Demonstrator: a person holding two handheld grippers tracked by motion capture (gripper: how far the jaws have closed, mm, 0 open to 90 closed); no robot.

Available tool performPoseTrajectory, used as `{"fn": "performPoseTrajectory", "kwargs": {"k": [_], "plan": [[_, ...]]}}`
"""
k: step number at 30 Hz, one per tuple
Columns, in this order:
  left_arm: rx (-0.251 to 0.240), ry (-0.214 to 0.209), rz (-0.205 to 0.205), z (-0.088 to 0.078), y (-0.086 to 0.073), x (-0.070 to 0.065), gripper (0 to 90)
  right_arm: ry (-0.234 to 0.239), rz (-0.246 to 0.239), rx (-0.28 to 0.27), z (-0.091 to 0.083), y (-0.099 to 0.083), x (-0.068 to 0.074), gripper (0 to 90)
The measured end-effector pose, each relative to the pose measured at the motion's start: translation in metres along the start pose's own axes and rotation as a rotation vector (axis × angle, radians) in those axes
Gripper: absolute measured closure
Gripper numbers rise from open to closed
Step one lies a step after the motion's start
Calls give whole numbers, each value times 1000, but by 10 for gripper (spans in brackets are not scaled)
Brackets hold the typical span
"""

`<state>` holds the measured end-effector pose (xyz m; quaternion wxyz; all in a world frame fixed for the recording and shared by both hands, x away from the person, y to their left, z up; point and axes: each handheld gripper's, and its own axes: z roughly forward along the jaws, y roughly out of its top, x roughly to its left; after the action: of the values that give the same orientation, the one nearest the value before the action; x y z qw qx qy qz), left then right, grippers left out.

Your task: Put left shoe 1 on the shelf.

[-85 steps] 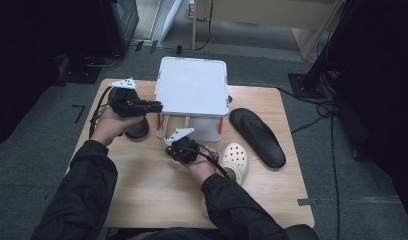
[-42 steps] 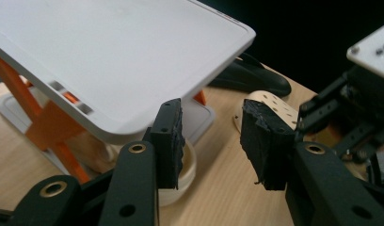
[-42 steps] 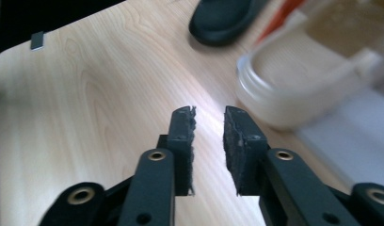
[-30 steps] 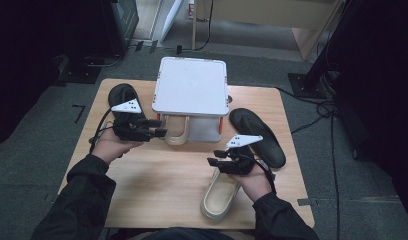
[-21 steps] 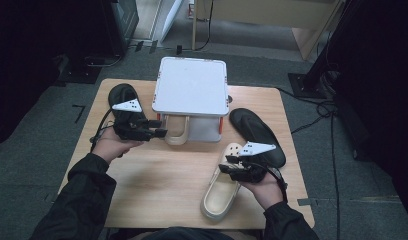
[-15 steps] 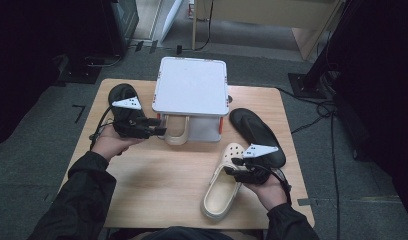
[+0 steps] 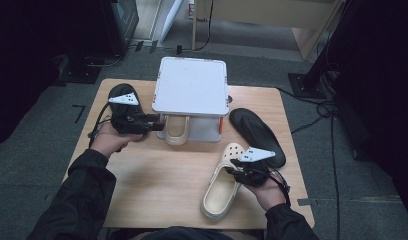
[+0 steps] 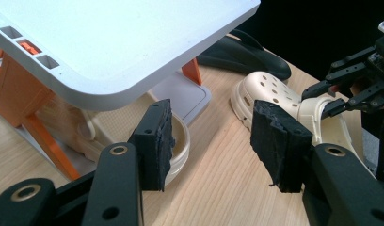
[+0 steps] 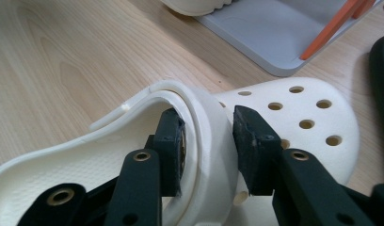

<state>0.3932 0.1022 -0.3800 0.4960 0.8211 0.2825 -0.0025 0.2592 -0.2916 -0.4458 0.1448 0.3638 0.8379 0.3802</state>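
Clamped in the right gripper (image 7: 236, 172) (image 9: 206, 127), at about 5 o'clock on the table (image 7: 157, 185): the loose cream clog (image 7: 219, 192) (image 9: 298, 108). Jaws just closing in, one pad inside the shoe's opening, the other outside on the perforated upper, with the folded heel strap and the upper's edge pinched between them. Toe of that clog toward 1 o'clock, heel toward 7, sole flat on the wood.

Held wide in the left gripper (image 7: 159, 121) (image 8: 211, 136): nothing, only bare air between the pads. Poised at about 10 o'clock on the table, pointing toward 3 o'clock, tips just short of the front left corner of the white stand (image 7: 192, 85) (image 8: 110, 42).

At 12 o'clock, that stand: a flat white top on orange legs (image 8: 39, 136) over a grey base tray (image 8: 180, 94) (image 9: 275, 33). Tucked inside, on the tray under the top: a second cream clog (image 7: 176, 131) (image 8: 178, 141), its rounded end poking out toward 6 o'clock, just beside the left gripper's tips. Rest of the space under the top hidden from the high view.

Farther out, at 3 o'clock: a black shoe (image 7: 257, 135) (image 8: 242, 52) lying flat, slanted from 11 to 5, its near end just beside the right gripper and close to the held clog's toe. At 10 o'clock, behind the left gripper and partly covered by it: another black shoe (image 7: 119, 92).
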Motion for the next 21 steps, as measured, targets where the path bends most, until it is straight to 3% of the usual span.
{"fn": "performPoseTrajectory", "kwargs": {"k": [5, 16, 21], "plan": [[-2, 12, 4, -5, 4, 1, 494, -14, -16, 12, 0, 5, 3, 692], [-40, 6, 18, -13, 23, 3, 494, 8, -41, -55, 6, 23, 9, 735], [-31, 4, 14, -8, 36, 10, 495, 14, -59, -66, 9, 29, 11, 747]]}}
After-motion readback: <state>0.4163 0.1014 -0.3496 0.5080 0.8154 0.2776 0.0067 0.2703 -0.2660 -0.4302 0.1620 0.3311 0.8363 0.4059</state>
